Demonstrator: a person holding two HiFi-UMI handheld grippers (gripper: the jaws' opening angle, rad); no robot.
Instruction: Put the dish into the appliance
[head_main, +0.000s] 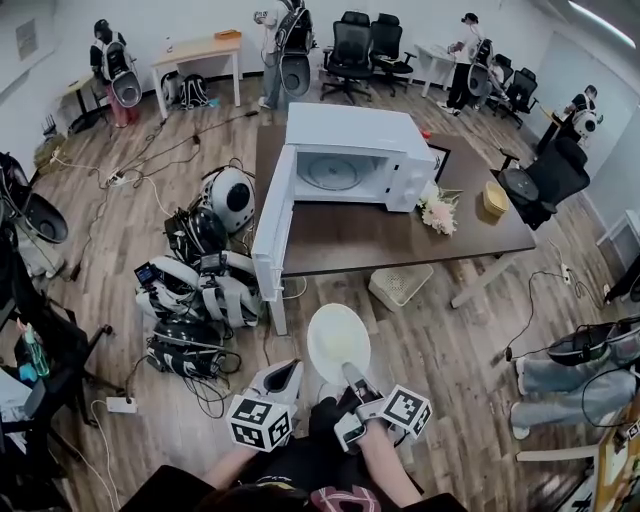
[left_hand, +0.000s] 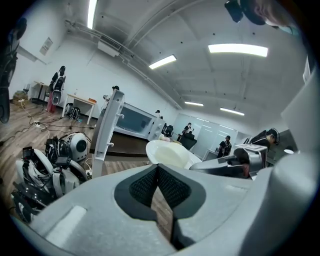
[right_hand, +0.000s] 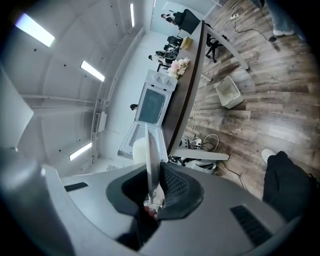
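Observation:
A white dish (head_main: 338, 340) hangs over the wooden floor in front of the table, with my right gripper (head_main: 352, 375) shut on its near rim. In the right gripper view the dish (right_hand: 151, 155) stands edge-on between the pads of the right gripper (right_hand: 152, 192). My left gripper (head_main: 285, 375) is just left of the dish, shut with nothing in it; its pads meet in the left gripper view (left_hand: 157, 172), where the dish (left_hand: 167, 154) shows ahead to the right. The white microwave (head_main: 345, 160) stands on the table with its door (head_main: 272, 235) swung open to the left.
The brown table (head_main: 400, 235) also carries flowers (head_main: 438, 212) and a yellow object (head_main: 494, 198). A white basket (head_main: 400, 285) sits under its front edge. A heap of gear and cables (head_main: 200, 290) lies on the floor at left. People and office chairs (head_main: 350, 50) are at the back.

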